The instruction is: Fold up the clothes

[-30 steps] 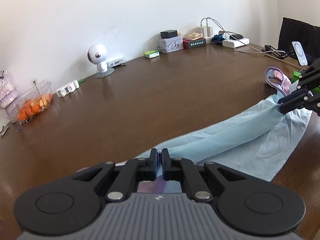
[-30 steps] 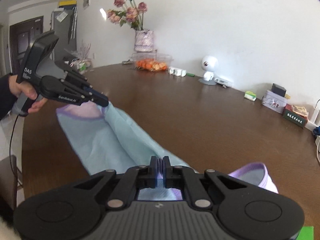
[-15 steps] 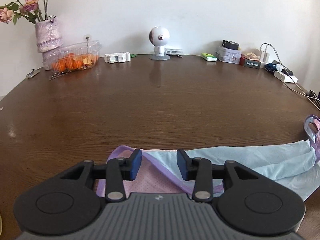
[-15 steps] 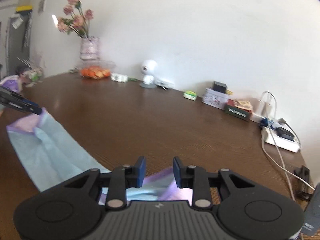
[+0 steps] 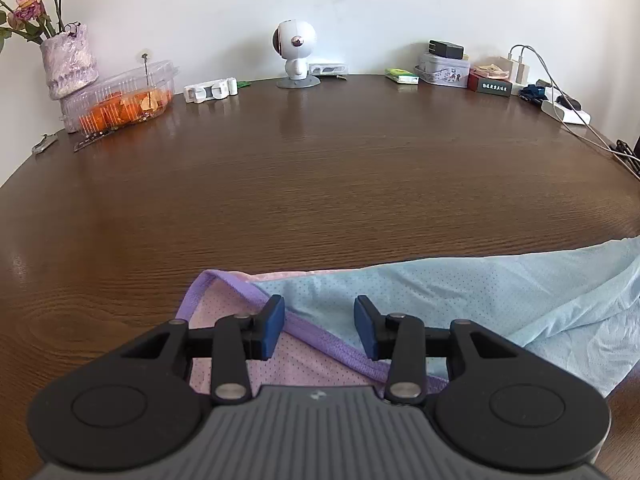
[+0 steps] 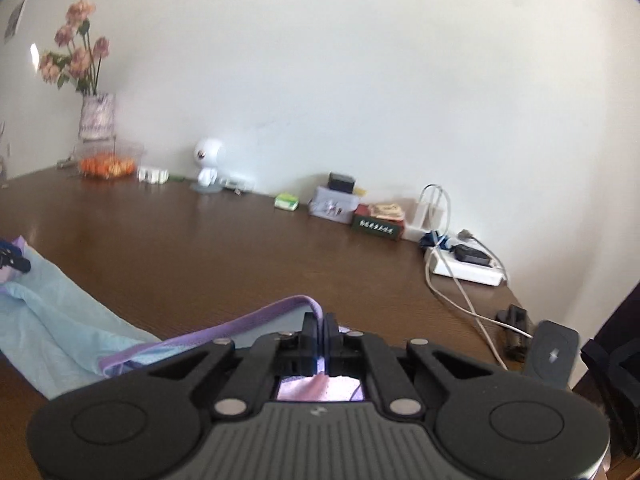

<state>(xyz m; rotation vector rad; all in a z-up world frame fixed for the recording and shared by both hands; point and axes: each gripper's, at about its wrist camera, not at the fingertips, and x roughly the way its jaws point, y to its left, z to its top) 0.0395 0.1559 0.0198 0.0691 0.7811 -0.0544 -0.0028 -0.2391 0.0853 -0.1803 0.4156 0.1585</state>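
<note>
1. Left tool (image 5: 319,327) stands wide, its blue pads apart and holding nothing, poised just over the purple-trimmed end of the garment (image 5: 460,300).
2. Right tool (image 6: 323,330) is pinched tight on the purple band (image 6: 224,330) at the garment's other end, lifting that edge a little off the wood.
3. Dark brown wood-grain bench (image 5: 320,184) carries everything, with a plain white wall behind it.
4. Along the far edge by the wall stand a vase of pink flowers (image 5: 70,60), a clear box of orange fruit (image 5: 120,98), a small white round-headed camera (image 5: 295,54), a printed tin (image 5: 443,69) and a white power strip (image 6: 466,268) with cables trailing off it.
5. At the right end of the bench, in the right wrist view, sit a black clip and a black round-cornered pad on a stand; I cannot tell what they are.
6. Pale blue mesh with a pink inner face, the garment lies near the front edge of the bench, its long axis running left to right between the two tools.
7. Its near side is hidden under both tool bodies, so I cannot make out its whole shape.
8. Right wrist view is slightly blurred, and the left tool shows there only as a dark tip at the left border.
</note>
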